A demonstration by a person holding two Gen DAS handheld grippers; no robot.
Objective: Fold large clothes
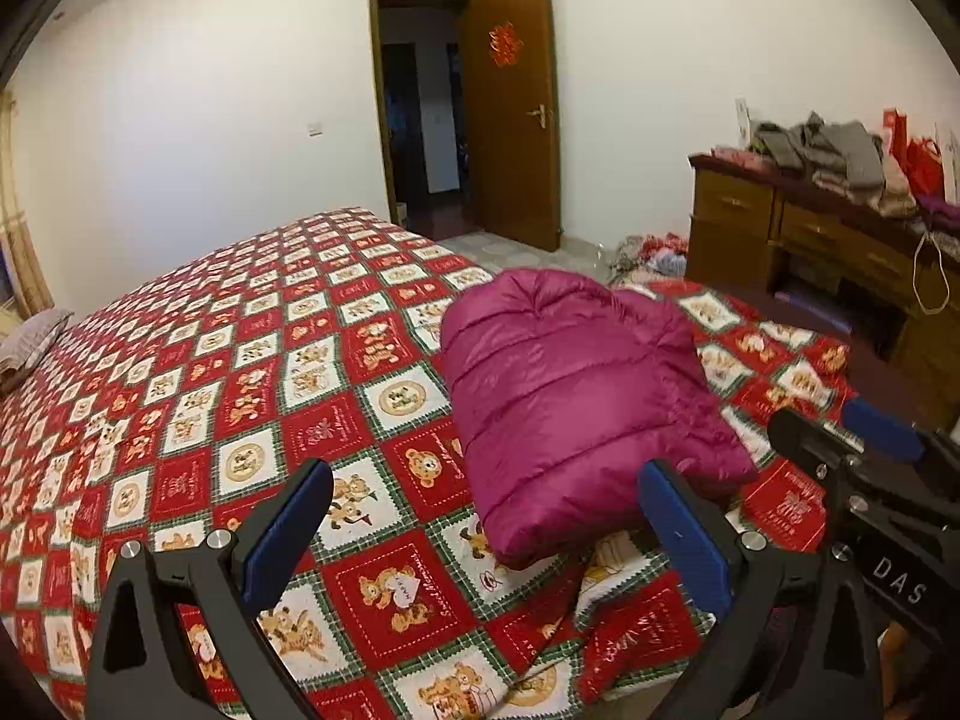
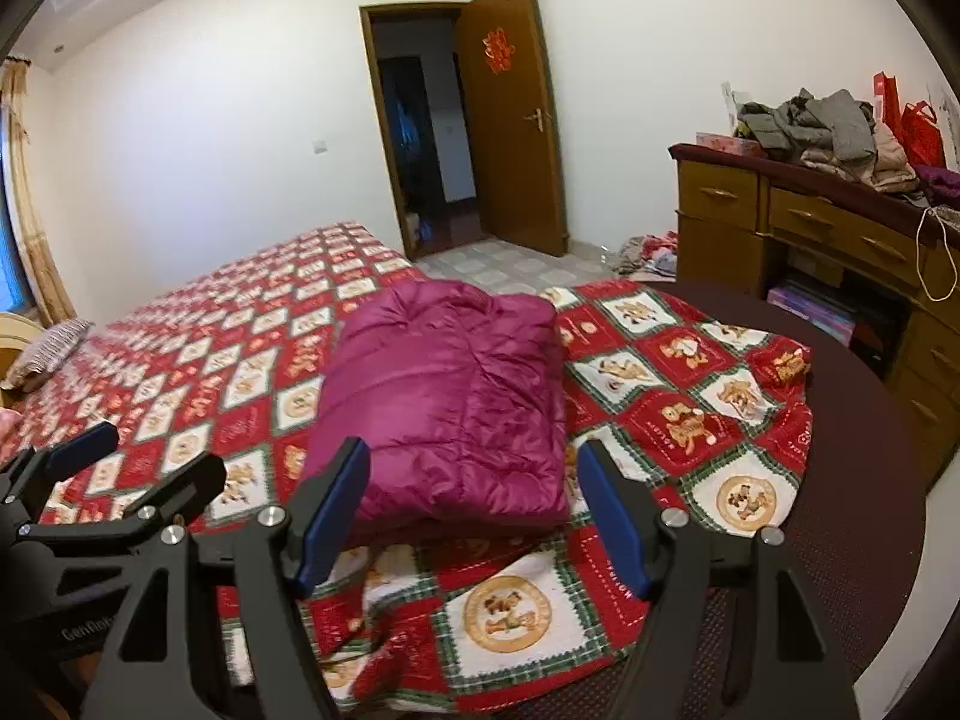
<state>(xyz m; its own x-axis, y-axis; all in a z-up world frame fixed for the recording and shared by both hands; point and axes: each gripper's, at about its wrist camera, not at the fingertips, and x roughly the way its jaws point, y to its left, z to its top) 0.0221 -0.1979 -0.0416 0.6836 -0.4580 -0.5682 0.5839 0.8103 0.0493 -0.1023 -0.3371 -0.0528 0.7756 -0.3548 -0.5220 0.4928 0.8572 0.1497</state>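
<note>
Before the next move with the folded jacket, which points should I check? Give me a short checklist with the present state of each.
1. Jacket folded into a compact bundle: ok.
2. Jacket lies fully on the bedspread, not over the edge: ok.
3. Left tongs open and empty: ok.
4. Right tongs open and empty: ok.
5. Both tongs clear of the jacket, no fabric caught: ok.
6. Underside folds neat: cannot tell, hidden.
</note>
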